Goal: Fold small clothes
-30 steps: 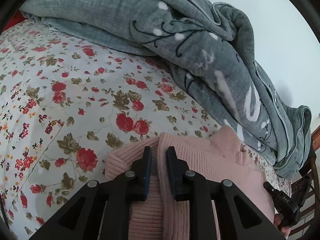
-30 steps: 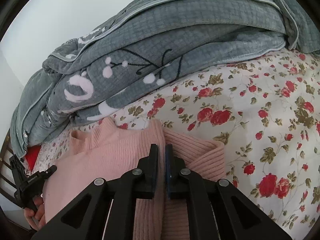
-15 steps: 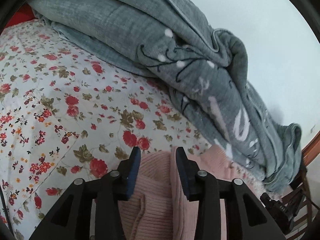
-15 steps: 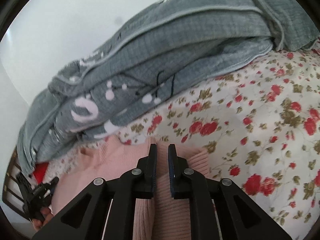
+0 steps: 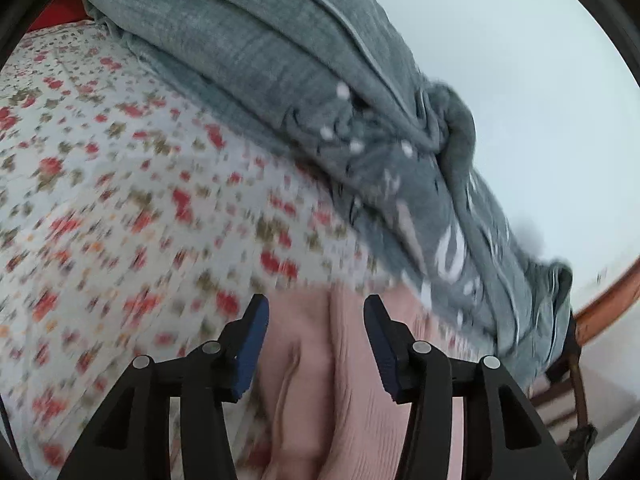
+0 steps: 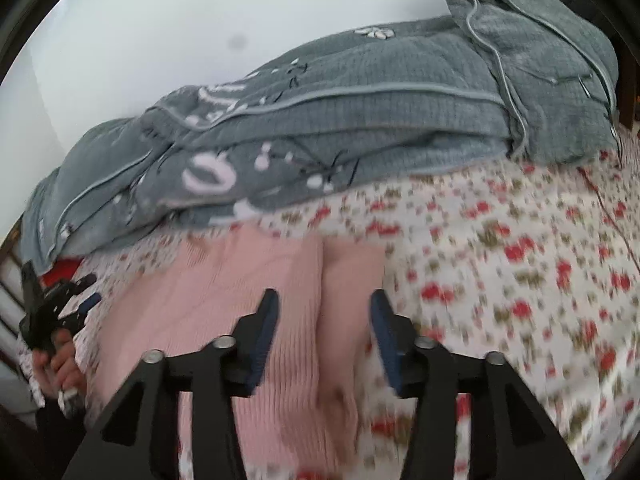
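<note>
A pink ribbed sweater (image 5: 320, 368) lies folded on the floral bedsheet (image 5: 120, 220), with a fold ridge running up its middle. My left gripper (image 5: 316, 312) is open above it, jaws wide on either side of the ridge, holding nothing. In the right wrist view the same sweater (image 6: 280, 320) lies flat, a sleeve folded in beside the body. My right gripper (image 6: 324, 308) is open above it and empty. The left gripper (image 6: 52, 304) in the person's hand shows at the left edge of that view.
A bunched grey quilt (image 5: 340, 120) lies along the far side of the bed against a pale wall; it also shows in the right wrist view (image 6: 360, 128). A wooden bed frame (image 5: 608, 300) is at the right. The floral sheet (image 6: 520, 280) extends right of the sweater.
Both grippers opened, letting go of the sweater's folded edges, and drew back and up from it. Both views are blurred by motion.
</note>
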The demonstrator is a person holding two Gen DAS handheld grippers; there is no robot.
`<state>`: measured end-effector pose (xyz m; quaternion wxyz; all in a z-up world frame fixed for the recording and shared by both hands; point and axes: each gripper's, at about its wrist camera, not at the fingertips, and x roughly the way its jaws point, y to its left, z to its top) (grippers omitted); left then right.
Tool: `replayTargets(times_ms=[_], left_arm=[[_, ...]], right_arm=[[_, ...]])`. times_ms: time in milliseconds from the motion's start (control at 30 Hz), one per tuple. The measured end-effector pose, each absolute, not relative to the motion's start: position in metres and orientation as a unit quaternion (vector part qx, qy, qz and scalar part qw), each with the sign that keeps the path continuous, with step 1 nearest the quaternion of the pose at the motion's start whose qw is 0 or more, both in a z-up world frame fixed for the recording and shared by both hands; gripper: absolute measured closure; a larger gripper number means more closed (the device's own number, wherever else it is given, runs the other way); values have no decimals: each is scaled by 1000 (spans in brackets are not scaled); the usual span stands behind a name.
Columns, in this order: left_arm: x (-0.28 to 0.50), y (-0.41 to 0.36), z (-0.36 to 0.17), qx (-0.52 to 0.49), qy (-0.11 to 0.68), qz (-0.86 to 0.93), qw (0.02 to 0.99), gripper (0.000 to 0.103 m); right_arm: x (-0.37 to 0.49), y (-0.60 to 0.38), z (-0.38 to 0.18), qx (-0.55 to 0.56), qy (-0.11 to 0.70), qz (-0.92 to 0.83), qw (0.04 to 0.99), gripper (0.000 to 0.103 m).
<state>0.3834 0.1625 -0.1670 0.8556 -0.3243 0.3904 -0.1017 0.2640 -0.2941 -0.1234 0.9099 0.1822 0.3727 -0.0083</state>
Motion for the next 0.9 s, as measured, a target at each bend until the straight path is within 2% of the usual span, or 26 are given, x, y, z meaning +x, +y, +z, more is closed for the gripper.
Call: replayTargets(times_ms=[333,900], left_arm=[[323,161,-195,-331,433,-195,815,45],[377,114,-203,-307,484,-190,797,37]], right_arm=[[249,-295,-172,242,407,11,881,47],[305,-308,-195,283,441,34,851,45]])
